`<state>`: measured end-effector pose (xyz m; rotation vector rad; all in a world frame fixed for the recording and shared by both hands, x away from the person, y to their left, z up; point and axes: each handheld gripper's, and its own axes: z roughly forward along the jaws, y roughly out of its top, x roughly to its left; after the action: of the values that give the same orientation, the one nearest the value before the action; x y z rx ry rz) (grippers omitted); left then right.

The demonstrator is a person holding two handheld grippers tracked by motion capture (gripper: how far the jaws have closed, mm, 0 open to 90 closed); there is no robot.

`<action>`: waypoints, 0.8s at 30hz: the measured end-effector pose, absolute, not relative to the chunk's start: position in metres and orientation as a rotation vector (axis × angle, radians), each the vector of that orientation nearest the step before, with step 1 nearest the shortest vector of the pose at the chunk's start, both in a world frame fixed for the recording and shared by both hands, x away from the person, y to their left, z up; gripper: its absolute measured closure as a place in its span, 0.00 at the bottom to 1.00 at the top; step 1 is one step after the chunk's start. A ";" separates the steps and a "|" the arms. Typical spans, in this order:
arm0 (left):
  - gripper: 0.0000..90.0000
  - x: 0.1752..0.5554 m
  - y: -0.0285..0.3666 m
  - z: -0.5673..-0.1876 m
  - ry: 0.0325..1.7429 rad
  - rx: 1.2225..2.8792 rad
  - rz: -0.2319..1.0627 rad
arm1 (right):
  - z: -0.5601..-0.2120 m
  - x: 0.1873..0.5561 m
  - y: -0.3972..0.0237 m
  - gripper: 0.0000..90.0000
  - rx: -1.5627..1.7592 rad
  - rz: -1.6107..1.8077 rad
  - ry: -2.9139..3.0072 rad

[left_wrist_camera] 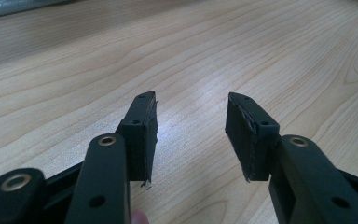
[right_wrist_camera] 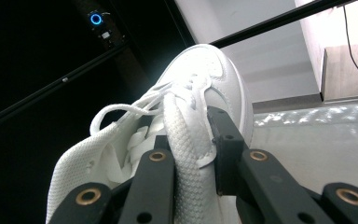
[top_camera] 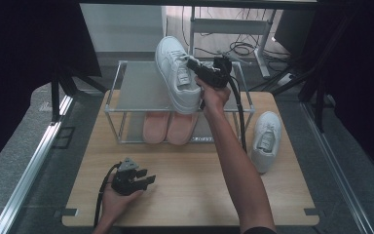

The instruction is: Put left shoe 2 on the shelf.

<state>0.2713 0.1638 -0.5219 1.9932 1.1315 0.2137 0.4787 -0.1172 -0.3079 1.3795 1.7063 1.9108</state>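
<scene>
The white sneaker (top_camera: 177,73) you carry hangs from your right gripper (top_camera: 200,73), clamped on its soft mesh tongue (right_wrist_camera: 186,154), over the top shelf of the rack (top_camera: 139,90). It looks light, but the tongue flexes, so expect the shoe to swing; the stiffer heel collar would hold steadier. Your left gripper (left_wrist_camera: 191,135) rests apart and empty low over the table (left_wrist_camera: 74,70).

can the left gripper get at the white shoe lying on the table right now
Probably not without a long reach: the left gripper rests open near the front left, the white shoe on the table lies far right, and the right forearm crosses between them.
</scene>
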 end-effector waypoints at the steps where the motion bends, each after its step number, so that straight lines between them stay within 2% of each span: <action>1: 0.61 0.271 0.164 -0.522 1.133 1.993 0.213 | -0.307 0.481 -0.114 0.89 1.384 1.908 1.708; 12: 0.61 0.270 0.166 -0.520 1.127 1.989 0.214 | -0.312 0.500 -0.087 0.89 1.427 1.868 1.715; 24: 0.61 0.269 0.166 -0.520 1.124 1.990 0.217 | -0.328 0.517 -0.078 0.88 1.515 1.792 1.719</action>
<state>0.2688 0.1663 -0.5199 1.9898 1.1244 0.2166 0.5168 -0.0777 -0.3280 1.5145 1.7194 1.7916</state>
